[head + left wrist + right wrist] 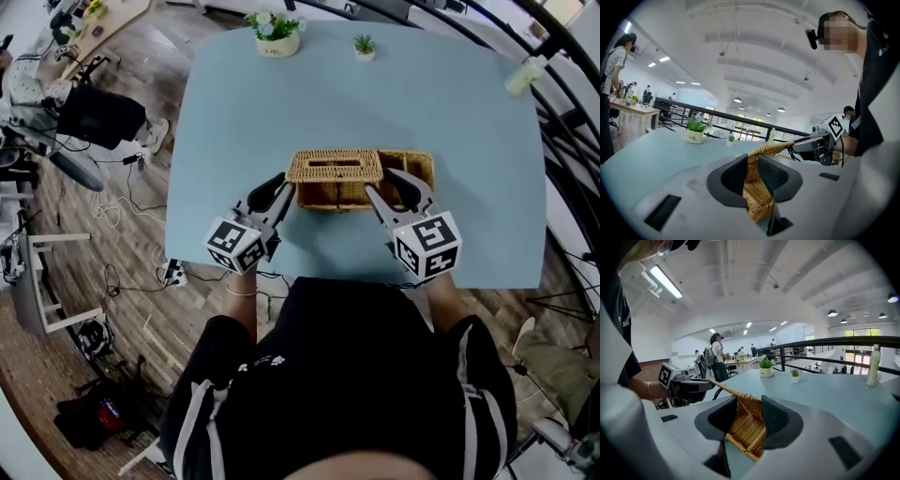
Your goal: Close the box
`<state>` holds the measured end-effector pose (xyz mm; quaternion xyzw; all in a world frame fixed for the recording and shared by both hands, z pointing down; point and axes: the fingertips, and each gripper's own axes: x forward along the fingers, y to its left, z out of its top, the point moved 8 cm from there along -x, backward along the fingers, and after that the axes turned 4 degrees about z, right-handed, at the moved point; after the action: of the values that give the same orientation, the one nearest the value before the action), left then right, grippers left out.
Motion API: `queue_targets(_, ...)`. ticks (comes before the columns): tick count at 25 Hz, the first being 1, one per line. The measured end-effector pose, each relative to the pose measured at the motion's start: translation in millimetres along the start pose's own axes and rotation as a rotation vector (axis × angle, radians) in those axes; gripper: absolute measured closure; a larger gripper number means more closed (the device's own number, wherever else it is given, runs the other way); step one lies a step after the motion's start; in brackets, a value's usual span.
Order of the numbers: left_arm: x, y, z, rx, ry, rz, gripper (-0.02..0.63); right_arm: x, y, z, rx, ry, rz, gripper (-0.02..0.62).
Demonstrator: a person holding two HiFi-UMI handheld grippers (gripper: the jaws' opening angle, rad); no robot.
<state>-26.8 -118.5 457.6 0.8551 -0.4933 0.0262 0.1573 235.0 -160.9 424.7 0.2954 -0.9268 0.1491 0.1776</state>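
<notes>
**Woven lid pinched at both ends, over the open box**

The lid is light, stiff wickerwork with a slot cut in its top. It should hold its shape when carried by the ends, but the weave is rough and open, so it may catch on the box rim, and a hard squeeze could crush or fray the edge. The short ends look like the right places to hold it, since they keep it level and leave the long sides free to drop over the rim.

The left gripper has its jaws closed to a narrow gap, pinching one end of the lid. The wicker runs from between its pads straight out ahead towards the other gripper. The right gripper pinches the opposite end the same way, with the weave wedged between its pads.

The box stands on the table just below and beyond both sets of jaws. Its part under the right jaws is uncovered, so the lid looks off-centre and not yet seated.

Both forearms reach forward from the body and angle inward, with the jaws pointing at each other across the lid.
</notes>
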Motion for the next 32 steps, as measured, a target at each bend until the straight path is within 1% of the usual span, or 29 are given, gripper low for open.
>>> queue_targets(3, -1.2, -0.5, -2.5, -0.021, 0.015, -0.021, 0.535, -2.0, 2.2, -4.1, 0.046, 0.003, -0.014, 0.431)
queue_targets(7, -3.2, -1.1, -5.3, -0.038, 0.034, -0.04, 0.535, -5.3, 4.6, -11.5, 0.161, -0.008, -0.014, 0.434)
queue_targets(9, -4.4, -1.7, -8.9, -0.057, 0.039, -0.046, 0.535, -7.0, 6.8, -15.4, 0.194, -0.01, -0.015, 0.436)
queue_targets(12, -7.3, -2.4, -15.2, -0.083, 0.048, -0.049, 0.535, -7.6, 10.3, -20.2, 0.21, -0.005, -0.023, 0.436)
queue_targets(19, -11.3, -5.0, -27.6, -0.096, 0.089, -0.051, 0.535, -9.4, 14.2, -32.6, 0.265, -0.001, -0.026, 0.436)
queue_targets(25, -12.2, -5.9, -36.3, -0.12, 0.104, -0.056, 0.535, -8.8, 15.9, -41.3, 0.297, 0.012, -0.027, 0.436)
queue_targets(32, -13.8, -6.9, -48.0, -0.136, 0.136, -0.05, 0.535, -6.9, 19.8, -53.3, 0.322, 0.047, -0.039, 0.442)
